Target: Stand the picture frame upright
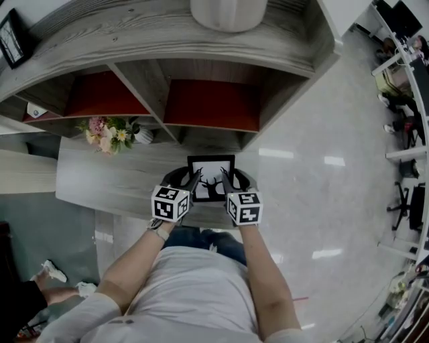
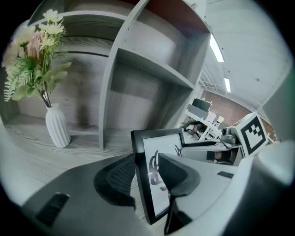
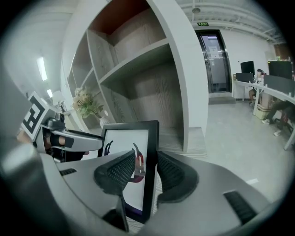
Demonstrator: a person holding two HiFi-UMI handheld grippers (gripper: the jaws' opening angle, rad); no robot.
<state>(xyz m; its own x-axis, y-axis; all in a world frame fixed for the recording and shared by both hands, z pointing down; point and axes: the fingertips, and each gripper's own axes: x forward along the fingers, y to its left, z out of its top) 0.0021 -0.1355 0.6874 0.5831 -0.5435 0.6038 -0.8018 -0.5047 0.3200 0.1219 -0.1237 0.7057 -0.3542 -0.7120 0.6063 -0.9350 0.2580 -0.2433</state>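
A black picture frame with a dark antler drawing on white stands tilted up on the low wooden ledge. My left gripper is shut on its left edge and my right gripper is shut on its right edge. In the left gripper view the picture frame sits edge-on between the ribbed pads of the left gripper, with the right gripper behind it. The right gripper view shows the picture frame clamped at its border by the right gripper.
A white ribbed vase of flowers stands on the ledge to the left. Open shelf compartments rise right behind the frame, with a white pot on top. Glossy floor and office desks lie to the right.
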